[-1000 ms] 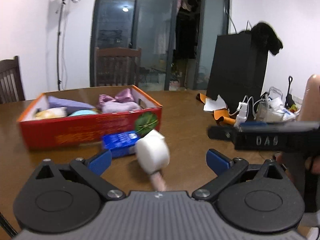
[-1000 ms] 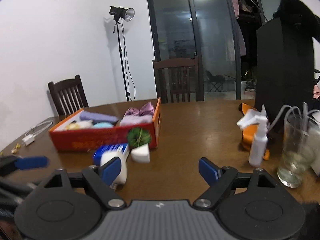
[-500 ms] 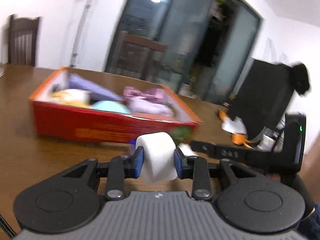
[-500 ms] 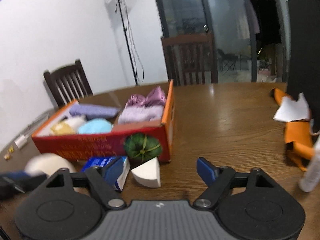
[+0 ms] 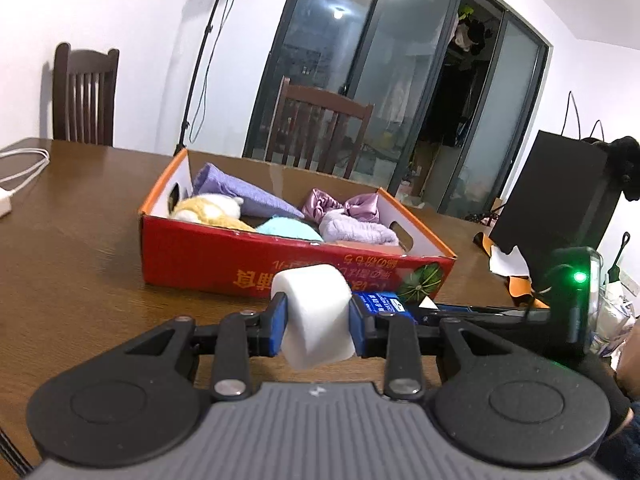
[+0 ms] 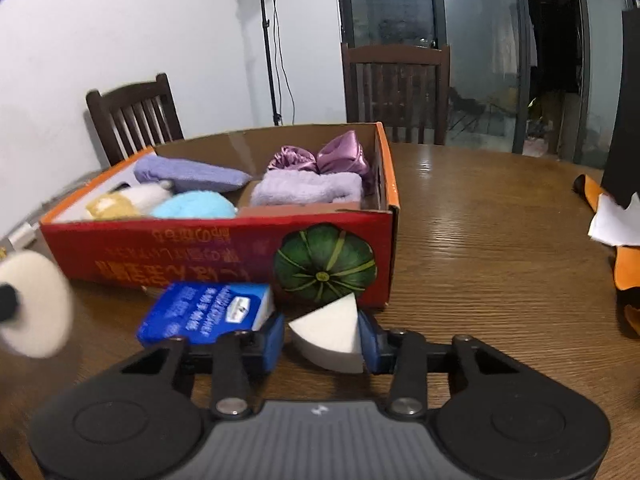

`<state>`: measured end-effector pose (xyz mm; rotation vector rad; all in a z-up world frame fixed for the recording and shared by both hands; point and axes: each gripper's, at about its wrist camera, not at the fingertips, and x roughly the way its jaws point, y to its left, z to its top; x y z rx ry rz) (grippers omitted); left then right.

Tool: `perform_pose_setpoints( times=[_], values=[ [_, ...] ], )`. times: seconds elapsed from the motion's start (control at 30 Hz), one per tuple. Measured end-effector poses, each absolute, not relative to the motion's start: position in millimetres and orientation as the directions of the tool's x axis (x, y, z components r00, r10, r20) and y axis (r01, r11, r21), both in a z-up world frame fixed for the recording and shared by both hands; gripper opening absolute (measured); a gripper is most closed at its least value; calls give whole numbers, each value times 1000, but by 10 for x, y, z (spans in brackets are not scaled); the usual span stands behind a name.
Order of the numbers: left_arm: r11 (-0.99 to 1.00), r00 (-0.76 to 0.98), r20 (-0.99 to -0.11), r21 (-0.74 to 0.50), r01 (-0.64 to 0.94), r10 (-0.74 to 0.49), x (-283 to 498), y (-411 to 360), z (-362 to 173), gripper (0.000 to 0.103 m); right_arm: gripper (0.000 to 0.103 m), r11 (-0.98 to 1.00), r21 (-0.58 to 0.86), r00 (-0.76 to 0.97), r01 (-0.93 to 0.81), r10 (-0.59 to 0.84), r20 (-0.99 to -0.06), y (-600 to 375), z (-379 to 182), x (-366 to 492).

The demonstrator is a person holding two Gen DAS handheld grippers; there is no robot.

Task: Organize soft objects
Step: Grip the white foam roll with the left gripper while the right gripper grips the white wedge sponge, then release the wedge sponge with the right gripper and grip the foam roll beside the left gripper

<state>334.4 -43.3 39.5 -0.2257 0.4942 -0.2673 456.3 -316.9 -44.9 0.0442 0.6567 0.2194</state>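
Observation:
My left gripper (image 5: 318, 326) is shut on a white round sponge (image 5: 316, 316) and holds it above the table in front of the red cardboard box (image 5: 224, 258). The sponge also shows at the left of the right wrist view (image 6: 34, 304). My right gripper (image 6: 322, 342) is shut on a white wedge sponge (image 6: 332, 334) on the table in front of the box (image 6: 200, 256). The box holds a purple cloth (image 6: 188, 174), a blue puff (image 6: 194, 205), a yellow plush (image 6: 112, 206), a lilac towel (image 6: 306, 192) and satin bows (image 6: 320, 158).
A blue tissue pack (image 6: 204, 312) lies by the wedge, touching my right gripper's left finger. An orange item with white paper (image 6: 618, 232) lies at the right. A black bag (image 5: 556, 196) stands behind it. Wooden chairs (image 6: 396, 92) stand behind the table. A white cable (image 5: 20, 172) lies far left.
My left gripper closed on the round sponge and lifted it. My right gripper moved toward the box and closed on the wedge sponge.

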Motion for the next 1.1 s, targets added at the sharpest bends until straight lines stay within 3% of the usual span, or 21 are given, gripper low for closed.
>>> perform_pose_setpoints(
  times=[0.27, 0.47, 0.57, 0.6, 0.77, 0.97, 1.1],
  values=[
    [946, 826, -468, -231, 229, -314, 2844, -402, 407, 33, 32, 969, 165, 781, -184, 246, -573, -3224, -348, 4208],
    [943, 791, -515, -202, 263, -331, 2578, -507, 257, 34, 34, 960, 115, 762, -256, 274, -586, -3058, -338, 3467],
    [942, 781, -528, -205, 264, -334, 2539, -528, 200, 34, 35, 958, 75, 750, -278, 265, -607, -2993, -397, 3178],
    [941, 776, -532, -209, 267, -339, 2540, -533, 182, 35, 40, 958, 73, 747, -277, 263, -610, -2992, -411, 3130],
    [930, 761, -534, -240, 280, -367, 2511, -499, 127, 51, 49, 968, 62, 781, -242, 232, -580, -3027, -295, 2881],
    [936, 798, -514, -305, 173, -315, 2480, -88, 107, 56, 52, 945, 93, 809, -314, 317, -494, -2857, 13, 2727],
    [947, 823, -512, -309, 90, -246, 2442, 213, 121, 56, 52, 917, 119, 772, -380, 386, -505, -2588, 10, 2783]
  ],
)
